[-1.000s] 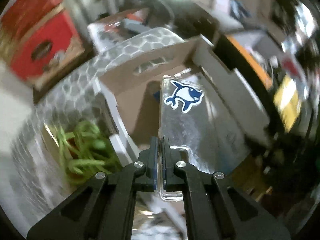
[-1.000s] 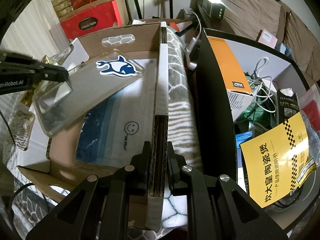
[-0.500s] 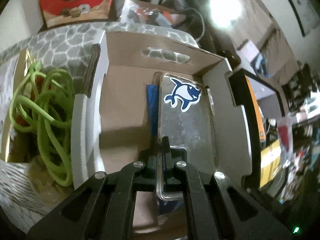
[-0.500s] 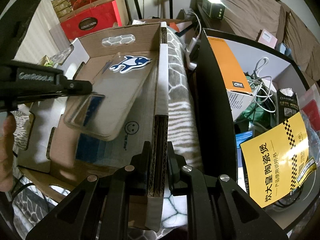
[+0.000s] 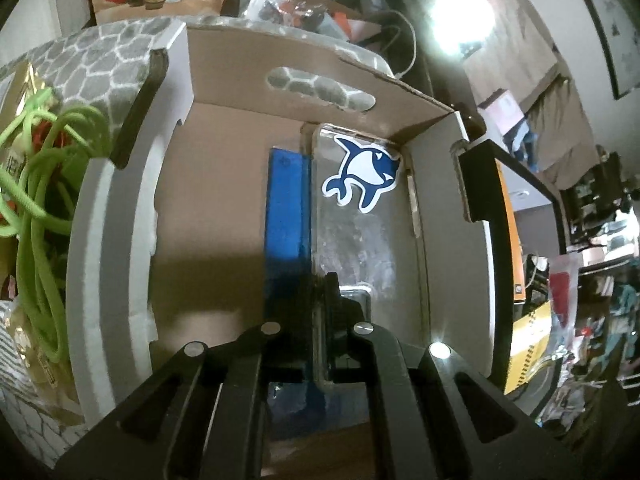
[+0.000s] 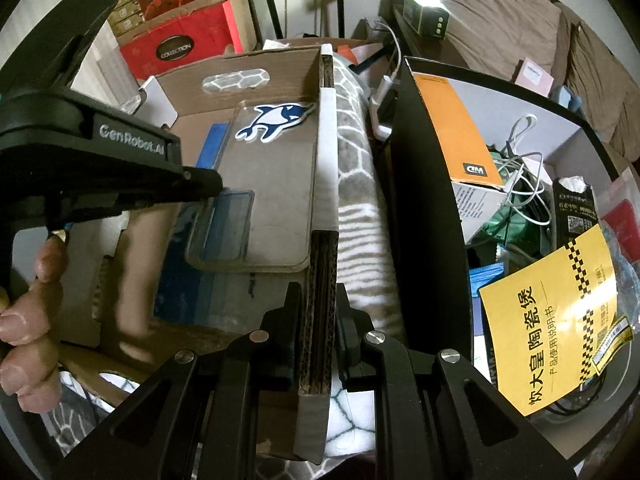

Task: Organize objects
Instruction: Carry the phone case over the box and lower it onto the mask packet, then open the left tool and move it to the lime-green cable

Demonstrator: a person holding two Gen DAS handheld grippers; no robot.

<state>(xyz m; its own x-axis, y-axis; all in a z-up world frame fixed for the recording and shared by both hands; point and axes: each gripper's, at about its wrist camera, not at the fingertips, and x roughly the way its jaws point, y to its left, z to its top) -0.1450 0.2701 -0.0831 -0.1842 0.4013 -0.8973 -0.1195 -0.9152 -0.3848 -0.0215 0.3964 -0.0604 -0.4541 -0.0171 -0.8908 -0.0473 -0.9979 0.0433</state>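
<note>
Over the last second the clear phone case [image 5: 360,240] is brought down from above the rim into the cardboard box [image 5: 224,208], beside its right wall, above a blue packet [image 5: 286,208]. The placing step is judged nearly done. The left tongs [image 5: 320,304] are clamped on the case's near edge; the right tongs [image 6: 318,304] are clamped on the box wall. Counted: one case, one shark sticker [image 5: 362,172], one box, two tongs.

Dim, fisheye-warped — lamp [image 5: 456,20] glare blooms.
</note>
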